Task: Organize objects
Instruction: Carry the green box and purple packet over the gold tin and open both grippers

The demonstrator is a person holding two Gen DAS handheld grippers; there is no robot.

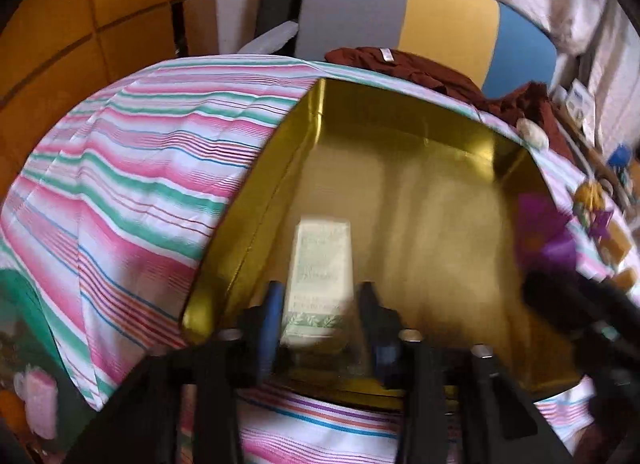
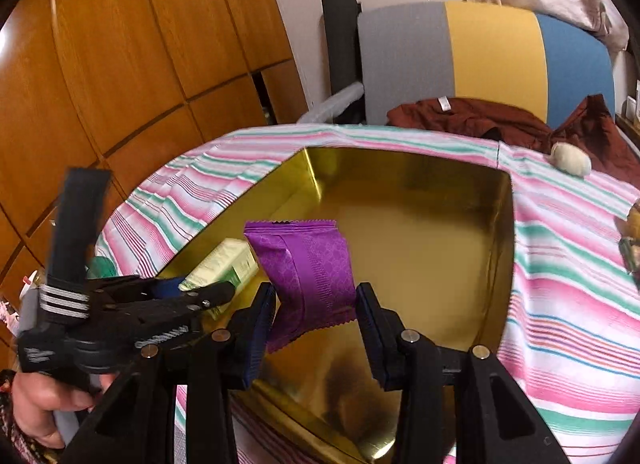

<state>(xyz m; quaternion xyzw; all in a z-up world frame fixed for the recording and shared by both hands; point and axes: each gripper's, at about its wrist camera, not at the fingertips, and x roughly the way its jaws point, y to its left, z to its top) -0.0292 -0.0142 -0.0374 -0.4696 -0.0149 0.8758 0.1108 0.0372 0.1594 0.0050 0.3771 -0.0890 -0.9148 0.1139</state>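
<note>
Gold box (image 2: 420,264) sat open on the striped cloth (image 2: 560,264), and both claws were working over it at once. The left claw (image 1: 318,300) had its two fingers on either side of a pale green carton (image 1: 320,268), which lay along the box's left wall; the picture was too smeared for me to tell whether the fingers were pressing it or had let go. From the other side the same carton (image 2: 224,264) showed low in the box, with the left claw (image 2: 192,296) over its near end.

The right claw (image 2: 316,304) was clenched on a purple packet (image 2: 308,268), holding it up above the box floor, not yet set down. The packet stood fairly upright between the pads, its crimped top edge uppermost.

As I judged it, the sorting was still at an early stage: one item was in or nearly in, a second was on its way, and most of the gold floor was bare. More remained outside: a small pale lump (image 2: 570,159) lay on the cloth beyond the far right corner, near a dark red garment (image 2: 480,119), and a few small, blurred things (image 1: 596,215) lay off to the right.
</note>
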